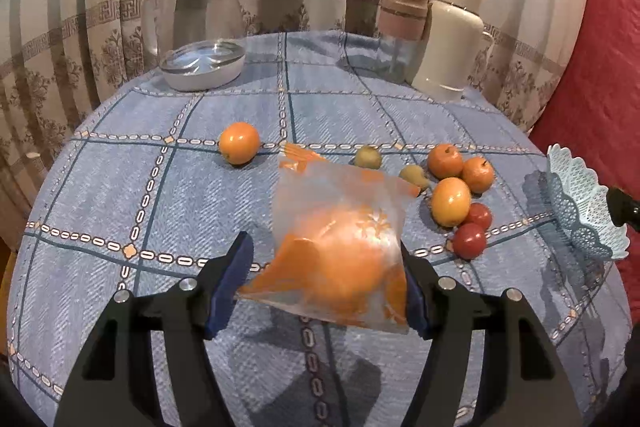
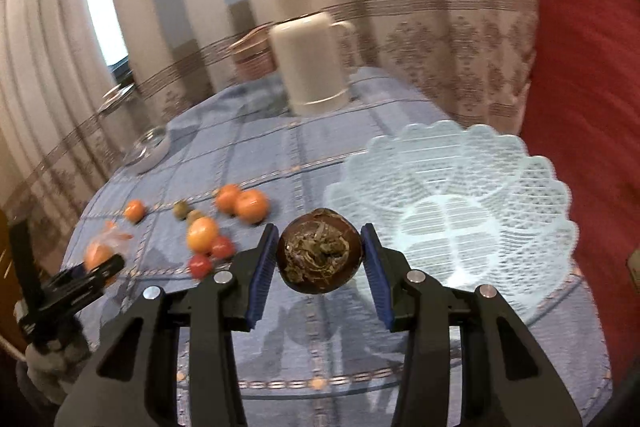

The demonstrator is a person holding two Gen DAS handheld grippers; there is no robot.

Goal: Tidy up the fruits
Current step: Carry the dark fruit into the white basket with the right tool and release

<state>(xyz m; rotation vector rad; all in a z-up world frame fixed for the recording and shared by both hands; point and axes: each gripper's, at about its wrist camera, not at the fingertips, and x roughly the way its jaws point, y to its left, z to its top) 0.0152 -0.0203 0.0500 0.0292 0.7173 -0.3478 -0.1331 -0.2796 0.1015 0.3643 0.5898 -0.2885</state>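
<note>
My left gripper (image 1: pixel 323 269) is shut on a clear plastic bag with an orange inside (image 1: pixel 340 259), held just above the blue checked tablecloth. Loose on the cloth lie a single orange (image 1: pixel 239 142), two small green pears (image 1: pixel 368 157), three more oranges (image 1: pixel 451 201) and two red fruits (image 1: pixel 469 240). My right gripper (image 2: pixel 320 263) is shut on a dark brown round fruit (image 2: pixel 320 255) with a dried calyx, held in the air just left of the pale blue lace basket (image 2: pixel 440 131). That basket (image 1: pixel 560 163) stands empty near the table's right edge.
At the back of the table stand a glass kettle (image 1: pixel 200 11), a glass lid (image 1: pixel 202 65), a pink cup (image 1: pixel 402 17) and a cream thermos (image 1: pixel 448 35). Curtains hang behind. Red fabric (image 1: pixel 592 87) borders the right side.
</note>
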